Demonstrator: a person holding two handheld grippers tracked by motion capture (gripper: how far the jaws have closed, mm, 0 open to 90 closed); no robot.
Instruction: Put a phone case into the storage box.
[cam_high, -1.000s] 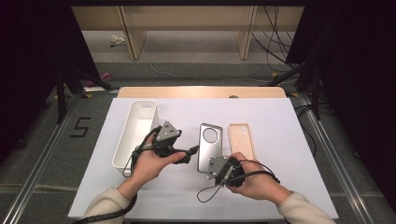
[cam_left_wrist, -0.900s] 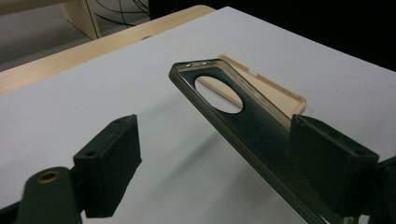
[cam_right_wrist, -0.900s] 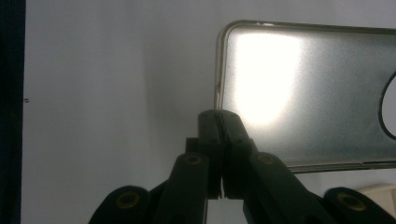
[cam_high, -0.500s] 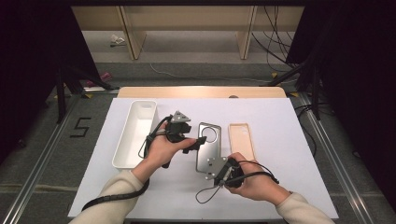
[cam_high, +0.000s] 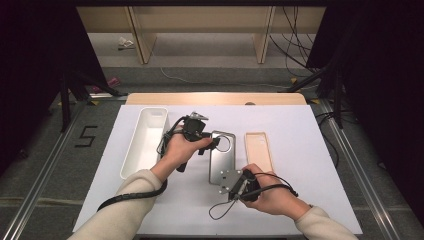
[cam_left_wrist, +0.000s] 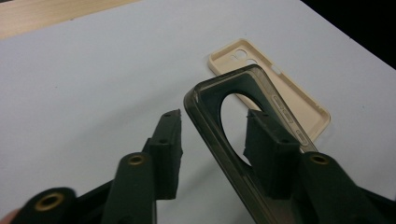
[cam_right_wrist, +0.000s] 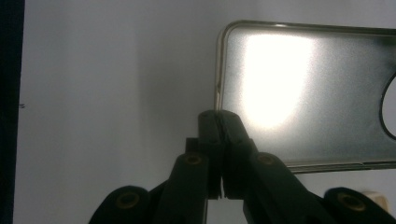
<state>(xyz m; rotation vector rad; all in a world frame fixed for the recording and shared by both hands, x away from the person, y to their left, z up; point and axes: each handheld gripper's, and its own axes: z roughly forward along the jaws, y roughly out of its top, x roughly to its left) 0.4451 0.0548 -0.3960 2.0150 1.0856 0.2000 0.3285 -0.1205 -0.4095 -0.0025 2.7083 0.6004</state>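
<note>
A smoky grey phone case (cam_high: 222, 157) lies on the white mat, with a beige phone case (cam_high: 259, 150) just to its right. My left gripper (cam_high: 215, 142) is at the grey case's far end. In the left gripper view its jaws (cam_left_wrist: 215, 119) straddle the grey case's (cam_left_wrist: 205, 95) side wall beside the round camera hole. They have just been closing, and a gap still shows at the outer pad. My right gripper (cam_high: 223, 181) is shut on the near end wall of the grey case (cam_right_wrist: 303, 93), with its pads (cam_right_wrist: 218, 114) pinched together at the rim.
A long white tray (cam_high: 129, 155) stands at the mat's left. The beige case (cam_left_wrist: 306, 105) lies close behind the grey case's raised far end. The wooden table edge runs along the back, and cables trail from both grippers across the near mat.
My left hand has moved right, from beside the white tray to the far end of the grey case, and its jaws have narrowed around the case wall. The right hand has stayed still.
</note>
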